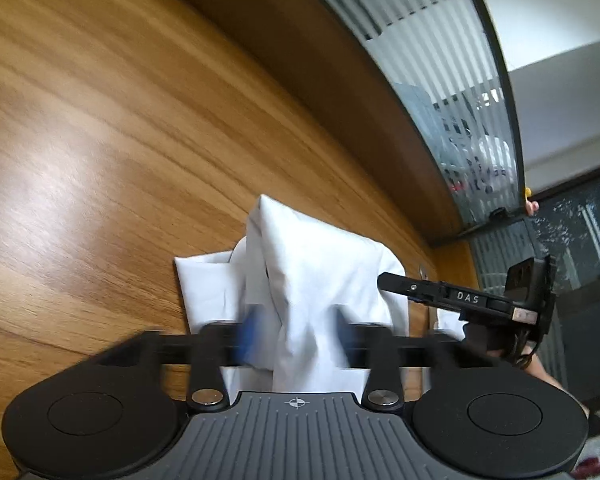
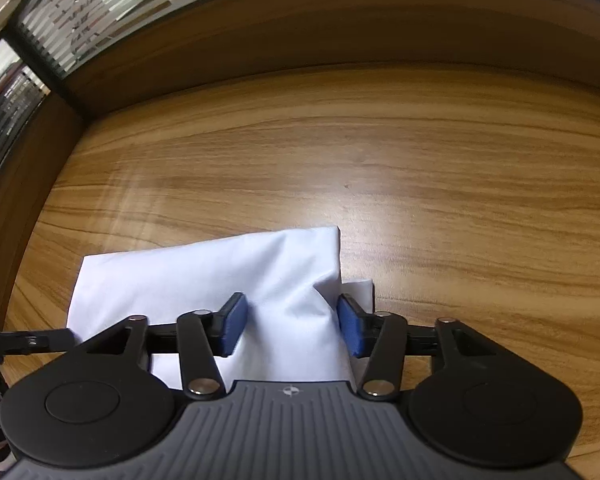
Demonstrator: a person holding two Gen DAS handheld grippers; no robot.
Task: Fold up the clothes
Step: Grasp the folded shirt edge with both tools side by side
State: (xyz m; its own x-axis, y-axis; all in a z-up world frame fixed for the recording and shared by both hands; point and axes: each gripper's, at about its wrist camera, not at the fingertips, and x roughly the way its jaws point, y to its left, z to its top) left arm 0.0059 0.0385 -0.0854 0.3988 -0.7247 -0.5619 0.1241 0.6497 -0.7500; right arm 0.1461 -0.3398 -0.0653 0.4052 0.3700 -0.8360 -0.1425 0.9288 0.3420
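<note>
The white garment lay folded into a thick bundle on the wooden table, near the table's corner where a dark wooden upstand ran below a striped glass partition. In the right wrist view the right gripper stood over the bundle's near edge with its blue pads spread apart; a raised ridge of cloth rose between them, and neither pad pressed on it. A small lower layer of cloth poked out just beside the right-hand pad. In the left wrist view the left gripper was blurred, its jaws likewise parted, with a peaked fold of the same garment standing up between them and no pad squeezing it. The other tool's black finger reached over the cloth from the right side of that view, a gloved hand behind it.
</note>
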